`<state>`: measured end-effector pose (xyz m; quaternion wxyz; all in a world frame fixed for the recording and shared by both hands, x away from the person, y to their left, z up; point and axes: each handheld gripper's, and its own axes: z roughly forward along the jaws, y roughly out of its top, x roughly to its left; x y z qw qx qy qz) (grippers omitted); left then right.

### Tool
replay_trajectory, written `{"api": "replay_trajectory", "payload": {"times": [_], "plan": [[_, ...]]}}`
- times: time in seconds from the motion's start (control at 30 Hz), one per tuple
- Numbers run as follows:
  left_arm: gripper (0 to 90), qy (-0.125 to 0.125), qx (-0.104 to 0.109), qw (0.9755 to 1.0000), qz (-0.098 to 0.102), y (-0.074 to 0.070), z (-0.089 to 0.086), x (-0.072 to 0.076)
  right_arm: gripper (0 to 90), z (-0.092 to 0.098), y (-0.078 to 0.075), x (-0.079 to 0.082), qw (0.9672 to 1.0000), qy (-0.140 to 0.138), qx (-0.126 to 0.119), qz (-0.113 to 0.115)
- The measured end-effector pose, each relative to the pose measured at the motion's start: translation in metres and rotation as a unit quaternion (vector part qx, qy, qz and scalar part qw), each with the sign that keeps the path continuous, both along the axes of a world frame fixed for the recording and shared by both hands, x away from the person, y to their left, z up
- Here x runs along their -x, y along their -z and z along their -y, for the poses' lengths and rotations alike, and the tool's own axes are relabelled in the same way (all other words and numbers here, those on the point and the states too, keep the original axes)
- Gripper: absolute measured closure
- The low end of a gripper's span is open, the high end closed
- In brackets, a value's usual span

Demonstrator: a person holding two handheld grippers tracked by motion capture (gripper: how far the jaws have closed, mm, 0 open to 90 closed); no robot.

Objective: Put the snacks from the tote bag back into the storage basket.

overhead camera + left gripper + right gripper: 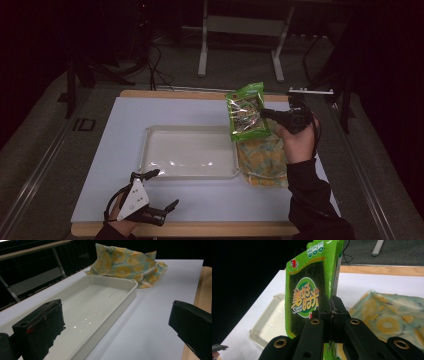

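The green snack bag is up in the air, pinched at one edge by the right hand-held gripper, whose jaws are pressed tight together on it. The bag sticks out past the jaw tips, standing on end with its long side running up and down. The white tray sits on the desk below and off to the side of this hand-held gripper, on the far side of the bag. That is likely where the bag should go, so the right hand is the one to carry it over. Just under the right hand-held gripper lies a yellow and blue cloth bag, touching the tray's end. The left hand-held gripper rests near the desk's front edge, jaws spread wide with nothing between them. The right gripper view shows the bag's label up close. The left gripper view shows the inside of the tray bare.
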<state>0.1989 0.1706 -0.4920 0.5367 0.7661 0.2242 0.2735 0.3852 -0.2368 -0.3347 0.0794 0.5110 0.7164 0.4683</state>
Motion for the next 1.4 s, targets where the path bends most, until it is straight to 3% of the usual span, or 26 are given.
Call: {"api": "replay_trajectory", "payload": {"times": [1.0,1.4], "plan": [[0.3,0.003,-0.001,1.0,0.001,0.0,0.001,0.001,88.8,-0.052,0.017,-0.001,0.9991,-0.031,-0.027,-0.004],[0.3,0.003,-0.001,1.0,0.001,0.0,0.0,0.001,88.7,-0.065,0.028,0.001,0.9988,-0.022,-0.043,0.001]]}}
